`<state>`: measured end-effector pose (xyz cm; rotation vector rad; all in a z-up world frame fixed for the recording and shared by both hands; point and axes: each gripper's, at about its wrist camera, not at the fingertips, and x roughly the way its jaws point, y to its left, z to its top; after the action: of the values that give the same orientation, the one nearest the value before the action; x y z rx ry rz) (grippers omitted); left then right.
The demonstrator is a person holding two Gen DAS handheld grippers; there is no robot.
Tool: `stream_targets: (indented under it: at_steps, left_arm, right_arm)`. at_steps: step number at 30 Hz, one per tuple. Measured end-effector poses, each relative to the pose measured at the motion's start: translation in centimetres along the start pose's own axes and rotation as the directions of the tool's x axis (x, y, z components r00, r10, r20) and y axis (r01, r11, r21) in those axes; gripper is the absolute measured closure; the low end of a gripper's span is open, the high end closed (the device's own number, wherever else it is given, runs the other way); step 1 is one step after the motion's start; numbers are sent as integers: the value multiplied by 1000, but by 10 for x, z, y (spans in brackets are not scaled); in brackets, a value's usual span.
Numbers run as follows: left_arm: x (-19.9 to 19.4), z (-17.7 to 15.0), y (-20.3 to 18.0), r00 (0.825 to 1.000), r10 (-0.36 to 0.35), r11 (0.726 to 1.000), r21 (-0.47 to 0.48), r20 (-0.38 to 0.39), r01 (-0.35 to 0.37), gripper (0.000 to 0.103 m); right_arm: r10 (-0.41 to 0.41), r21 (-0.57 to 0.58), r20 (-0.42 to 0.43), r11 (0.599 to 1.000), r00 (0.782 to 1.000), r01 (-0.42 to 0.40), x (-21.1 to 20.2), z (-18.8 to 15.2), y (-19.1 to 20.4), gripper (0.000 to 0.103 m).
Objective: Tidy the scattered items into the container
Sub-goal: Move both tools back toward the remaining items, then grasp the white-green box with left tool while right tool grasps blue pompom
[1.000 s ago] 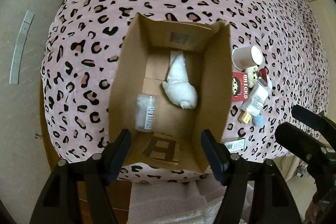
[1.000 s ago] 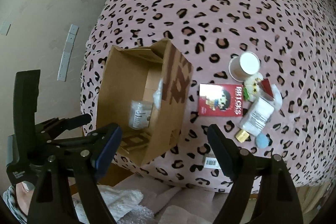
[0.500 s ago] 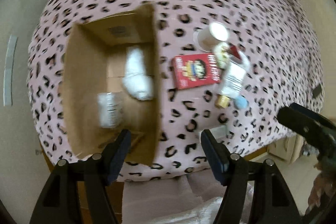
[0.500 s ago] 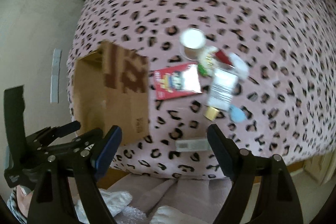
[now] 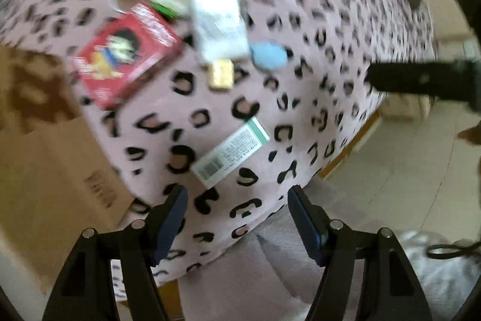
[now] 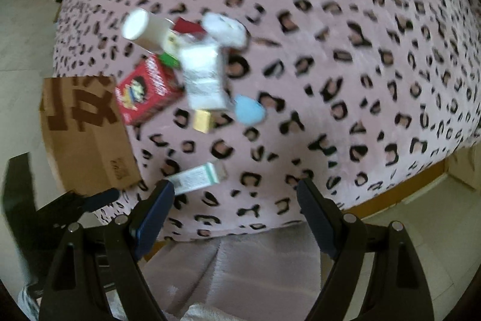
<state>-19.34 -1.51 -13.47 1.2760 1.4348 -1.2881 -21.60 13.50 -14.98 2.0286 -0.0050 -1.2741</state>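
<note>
The cardboard box [image 6: 87, 137] sits at the bed's [image 6: 345, 50] left edge; can't see inside it from here. Nearest loose item is a slim white-green carton [image 5: 230, 152], lying flat, long axis diagonal. Farther back: red box [image 5: 126, 54], white pouch [image 5: 218, 23], cup [image 6: 144, 30], blue blob [image 5: 268, 55], all blurry. Left tongs [image 5: 237, 220] and right tongs [image 6: 236, 214] both apart, holding nothing.

Left gripper [image 5: 237, 211], black with blue-padded fingers: jaws parted, nothing between them, angled steeply down. Right gripper [image 6: 234, 205], same build: jaws spread wider, empty, tilted downward beside the left gripper.
</note>
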Motion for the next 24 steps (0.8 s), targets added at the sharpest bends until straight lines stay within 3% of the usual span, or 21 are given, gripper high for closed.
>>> stream_targets:
  at_steps: [5, 8, 13, 17, 19, 20, 21, 23, 24]
  left_arm:
    - [57, 10, 10, 995, 42, 999, 26, -96, -39, 32]
    - [76, 14, 22, 992, 65, 998, -5, -107, -66, 32]
    - [93, 24, 32, 991, 25, 998, -47, -130, -32, 32]
    - [103, 26, 33, 990, 62, 995, -70, -123, -71, 32]
    - [102, 29, 37, 993, 53, 991, -120, -108, -66, 32]
    - [102, 30, 39, 994, 50, 988, -142, -100, -64, 32]
    - [102, 31, 41, 994, 50, 985, -162, -95, -64, 31]
    - [104, 33, 42, 994, 62, 981, -180, -90, -78, 31]
    - [104, 33, 42, 994, 71, 980, -181, -87, -86, 31]
  right_arm:
    - [-33, -67, -45, 997, 998, 30, 31, 7, -12, 18]
    - [-71, -146, -54, 987, 996, 62, 51, 22, -8, 18]
    - [-162, -307, -81, 943, 983, 130, 98, 54, 8, 18]
    - [-233, -406, -112, 898, 966, 170, 135, 68, 20, 19]
    - [-257, -432, -129, 884, 958, 179, 150, 71, 22, 25]
    - [-275, -440, -135, 877, 952, 191, 158, 72, 21, 37]
    - [-286, -446, -138, 873, 948, 199, 162, 72, 20, 43]
    - [-282, -444, -133, 874, 950, 198, 164, 72, 17, 47]
    - [-273, -435, -127, 879, 954, 194, 162, 72, 13, 55]
